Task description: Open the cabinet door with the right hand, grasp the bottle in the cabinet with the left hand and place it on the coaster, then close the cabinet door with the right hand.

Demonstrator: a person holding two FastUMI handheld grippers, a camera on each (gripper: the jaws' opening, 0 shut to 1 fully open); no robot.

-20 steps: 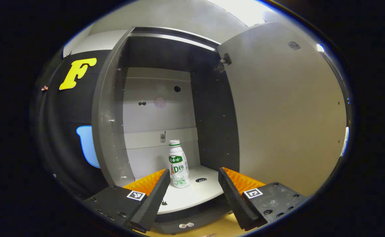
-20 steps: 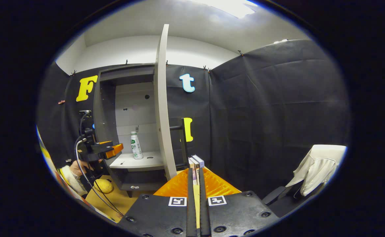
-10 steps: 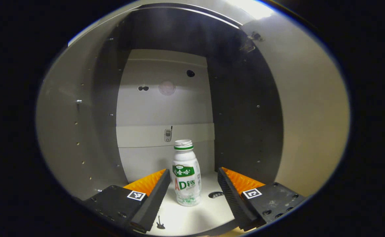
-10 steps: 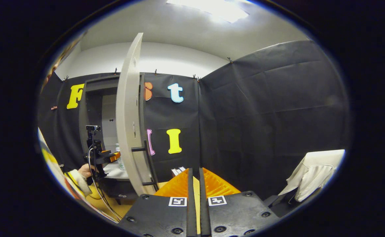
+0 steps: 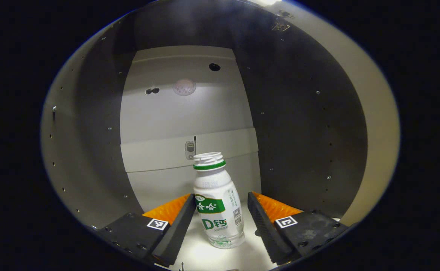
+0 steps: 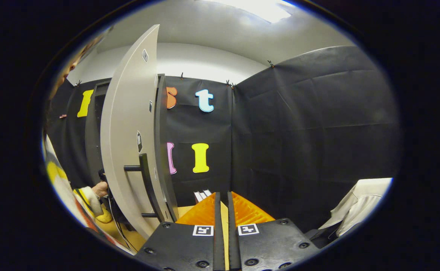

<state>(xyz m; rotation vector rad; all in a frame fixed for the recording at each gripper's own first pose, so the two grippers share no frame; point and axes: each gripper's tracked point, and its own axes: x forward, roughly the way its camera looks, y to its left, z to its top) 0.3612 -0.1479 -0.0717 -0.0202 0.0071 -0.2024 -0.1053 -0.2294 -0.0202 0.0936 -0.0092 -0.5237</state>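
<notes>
The left hand-held gripper [image 5: 220, 222] stood wide open inside the cabinet, its two fingers flanking the bottle [image 5: 216, 203] at label height. The left finger looked almost against the bottle's side, the right one a little apart; neither visibly pressed on it, so the bottle was not yet held.

The bottle stood upright on the cabinet's pale shelf [image 5: 204, 258], near the front, well clear of the back panel [image 5: 189, 113] and the dark side wall [image 5: 302, 124]. It was a small white plastic drink bottle with a green ring under a wide threaded mouth; no cap could be seen on it. It probably weighed little and would have given somewhat under a squeeze. The printed sleeve looked smooth, so likely slippery against a light grip. The straight waist at the label seemed the best place to close on, below the tapering shoulder, firmly but not enough to dent it. If it were uncapped and held liquid, it would have had to stay upright on the way to the coaster.

The right hand-held gripper [image 6: 223, 210] was closed nearly fingertip to fingertip on nothing, hanging just beside the open cabinet door [image 6: 129, 124] and its dark bar handle [image 6: 144, 180].
</notes>
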